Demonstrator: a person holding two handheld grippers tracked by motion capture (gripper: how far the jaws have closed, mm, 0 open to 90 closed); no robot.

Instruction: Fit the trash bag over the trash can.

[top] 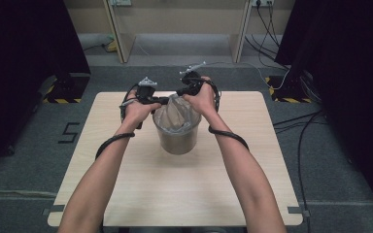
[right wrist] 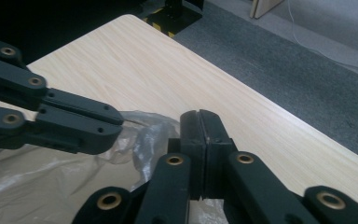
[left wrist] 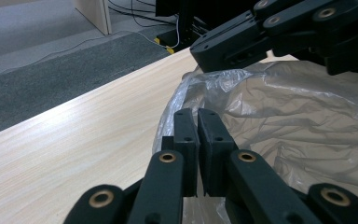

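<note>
Item: round grey-brown plastic bin (top: pixel 177 138), standing upright near the middle of the pale wood-grain table (top: pixel 126 189), toward its far half. A crinkled clear plastic liner bag (top: pixel 175 112) is sitting inside it, its edge rising above the rim.

Left gripper (top: pixel 161 100): black, two-jawed, reaching to the far left rim of the bin. In the left gripper view its jaws are standing closed together at the bag (left wrist: pixel 279 107) edge; whether film is pinched between them cannot be told.

Right gripper (top: pixel 180 92): hovering at the far right rim, just beside the left one. In the right gripper view its jaws are pressing shut, the bag (right wrist: pixel 74 172) lying just beside them; a grip on it cannot be told.

Both forearms are extending from the near table edge.
</note>
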